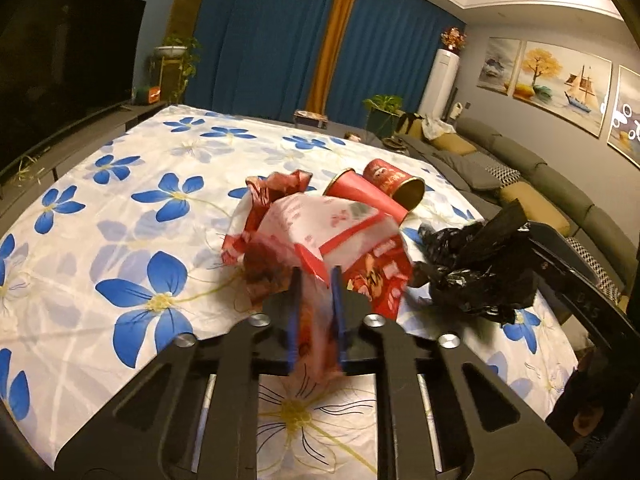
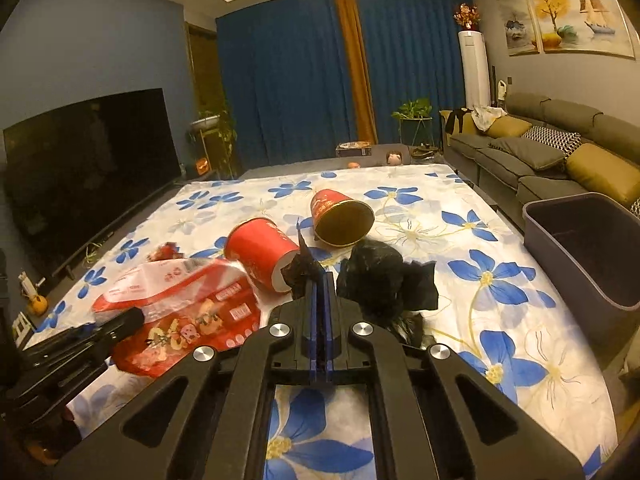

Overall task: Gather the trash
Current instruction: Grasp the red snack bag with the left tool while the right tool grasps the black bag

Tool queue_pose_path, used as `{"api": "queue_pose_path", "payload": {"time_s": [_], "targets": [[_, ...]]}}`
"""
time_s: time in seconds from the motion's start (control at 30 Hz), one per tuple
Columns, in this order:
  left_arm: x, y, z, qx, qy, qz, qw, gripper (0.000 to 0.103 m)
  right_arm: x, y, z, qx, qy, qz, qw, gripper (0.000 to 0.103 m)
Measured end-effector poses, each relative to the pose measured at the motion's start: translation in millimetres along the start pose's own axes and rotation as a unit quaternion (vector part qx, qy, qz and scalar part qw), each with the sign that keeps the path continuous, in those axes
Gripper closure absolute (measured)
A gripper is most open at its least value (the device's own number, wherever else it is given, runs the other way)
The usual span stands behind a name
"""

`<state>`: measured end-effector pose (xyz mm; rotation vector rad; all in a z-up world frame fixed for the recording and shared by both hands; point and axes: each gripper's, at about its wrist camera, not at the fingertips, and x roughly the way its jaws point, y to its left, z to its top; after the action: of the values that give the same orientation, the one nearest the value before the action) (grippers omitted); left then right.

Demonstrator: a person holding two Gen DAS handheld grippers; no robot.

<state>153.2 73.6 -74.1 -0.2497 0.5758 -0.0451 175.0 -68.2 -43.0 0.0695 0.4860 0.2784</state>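
Note:
A red and white snack bag [image 1: 340, 224] lies crumpled on the flowered cloth [image 1: 120, 200], and my left gripper [image 1: 317, 276] is shut on its near edge. The same bag [image 2: 192, 308] shows at lower left in the right wrist view. My right gripper [image 2: 321, 276] is shut on a flap of a crumpled black plastic bag [image 2: 380, 280], which bulges to the right of the fingers. Behind them a red paper cup [image 2: 260, 254] and a red can [image 2: 340, 216] lie on their sides. A small red wrapper [image 2: 164, 250] sits further left.
A grey bin [image 2: 560, 264] stands at the right edge of the cloth. A sofa [image 2: 540, 160] runs along the right wall, and a dark TV [image 2: 88, 168] fills the left side. Blue curtains and potted plants stand at the back.

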Motion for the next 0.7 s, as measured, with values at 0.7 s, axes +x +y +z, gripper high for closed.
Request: {"api": "queue_pose_path", "payload": {"time_s": [0.7], "targets": [[-67,-14,21,0.007,-0.088,-0.025,0.9958,0.099,-73,-20,13,0.006,-0.056,0.002,0.998,0.1]]}}
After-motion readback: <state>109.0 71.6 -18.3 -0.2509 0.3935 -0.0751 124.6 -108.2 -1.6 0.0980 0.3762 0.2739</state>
